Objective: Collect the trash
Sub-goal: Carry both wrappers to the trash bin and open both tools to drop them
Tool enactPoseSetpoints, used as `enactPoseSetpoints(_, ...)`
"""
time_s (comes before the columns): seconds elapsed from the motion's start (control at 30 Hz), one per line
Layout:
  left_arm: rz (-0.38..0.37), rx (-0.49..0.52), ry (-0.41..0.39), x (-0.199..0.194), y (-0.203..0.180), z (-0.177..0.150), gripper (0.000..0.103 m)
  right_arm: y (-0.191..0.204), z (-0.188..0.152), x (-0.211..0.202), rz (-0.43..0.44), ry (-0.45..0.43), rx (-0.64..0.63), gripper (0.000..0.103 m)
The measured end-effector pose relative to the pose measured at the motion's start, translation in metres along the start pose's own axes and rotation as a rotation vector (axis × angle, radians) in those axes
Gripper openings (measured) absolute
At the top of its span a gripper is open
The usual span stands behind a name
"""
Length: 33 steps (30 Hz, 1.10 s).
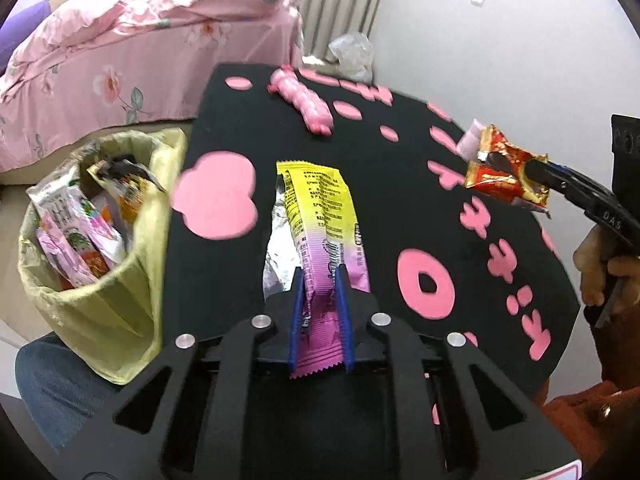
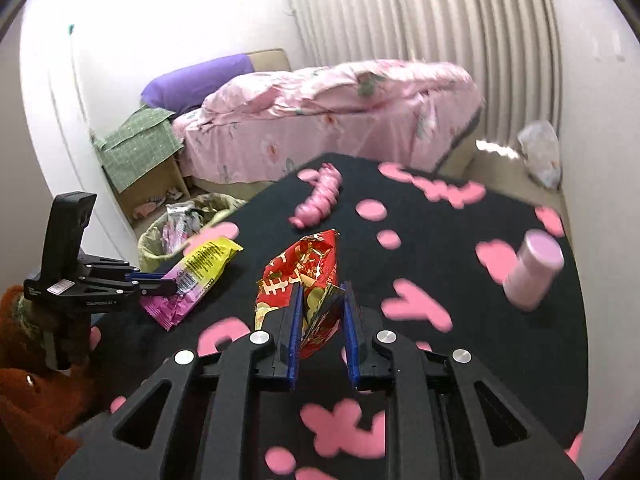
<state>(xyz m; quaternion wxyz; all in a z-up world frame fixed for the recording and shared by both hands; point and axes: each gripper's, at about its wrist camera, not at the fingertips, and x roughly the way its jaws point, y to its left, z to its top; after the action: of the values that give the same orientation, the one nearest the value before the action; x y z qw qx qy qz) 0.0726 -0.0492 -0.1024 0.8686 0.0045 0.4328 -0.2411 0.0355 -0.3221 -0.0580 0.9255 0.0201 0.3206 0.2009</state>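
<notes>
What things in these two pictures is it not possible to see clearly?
- Bin: bottom hidden by piled wrappers, left wrist view.
- Yellow-pink wrapper: print too small to read, both views.
- Pink cylinder: blurred, right wrist view; hidden behind red wrapper, left wrist view.

Both grippers' fingers (image 1: 343, 300) clamped.

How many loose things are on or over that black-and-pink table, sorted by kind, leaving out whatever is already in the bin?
Snack wrappers: 2, the yellow-and-pink wrapper in the left gripper and the red-and-gold wrapper in the right gripper.
Pink twisted plastic bags: 1.
Pink cylindrical containers: 1.
Total: 4.
</notes>
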Motion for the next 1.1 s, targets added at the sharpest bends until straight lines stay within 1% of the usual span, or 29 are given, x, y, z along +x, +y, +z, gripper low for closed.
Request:
enactPoseSetpoints(0.1,0.019,-0.043,-0.081,-0.023,0.019,0.009,0.014,0.018,0.025,0.011,0.024,-0.024,-0.057,0.019)
enactPoseSetpoints(0.13,0.050,-0.063,-0.119,-0.035,0.032,0.013,0.014,0.024,0.034,0.016,0.032,-0.030,-0.076,0.019)
enactPoseSetpoints(0.2,0.101,-0.095,-0.158,-0.049,0.052,0.018,0.014,0.040,0.055,0.029,0.067,-0.042,-0.110,0.019)
enactPoseSetpoints(0.27,0.166,-0.158,-0.198,-0.067,0.083,0.023,0.014,0.058,0.074,0.046,0.101,-0.046,-0.141,0.019)
enactPoseSetpoints(0.37,0.206,-0.229,-0.228,-0.081,0.127,0.026,0.014,0.089,0.099,0.083,0.151,-0.025,-0.184,0.019)
enactPoseSetpoints(0.43,0.223,-0.257,-0.225,-0.080,0.150,0.028,0.015,0.109,0.112,0.115,0.184,0.012,-0.199,0.019)
enactPoseSetpoints(0.53,0.255,-0.293,-0.198,-0.066,0.179,0.026,0.015,0.137,0.124,0.165,0.187,0.062,-0.232,0.019)
enactPoseSetpoints(0.57,0.248,-0.307,-0.181,-0.058,0.188,0.024,0.015,0.145,0.126,0.183,0.195,0.088,-0.229,0.019)
enactPoseSetpoints(0.63,0.238,-0.323,-0.136,-0.038,0.200,0.020,0.015,0.158,0.128,0.221,0.229,0.160,-0.200,0.019)
enactPoseSetpoints(0.73,0.252,-0.327,-0.081,-0.018,0.207,0.011,0.015,0.172,0.121,0.269,0.236,0.290,-0.196,0.019)
enactPoseSetpoints(0.83,0.231,-0.341,-0.065,-0.011,0.211,0.003,0.015,0.185,0.107,0.302,0.241,0.398,-0.206,0.019)
enactPoseSetpoints(0.9,0.222,-0.348,-0.068,-0.011,0.215,0.000,0.015,0.190,0.104,0.312,0.236,0.414,-0.219,0.019)
enactPoseSetpoints(1.0,0.224,-0.354,-0.075,-0.011,0.219,0.000,0.015,0.198,0.106,0.318,0.209,0.406,-0.250,0.019)
enactPoseSetpoints(1.1,0.221,-0.354,-0.081,-0.010,0.222,0.004,0.015,0.197,0.105,0.318,0.218,0.393,-0.245,0.019)
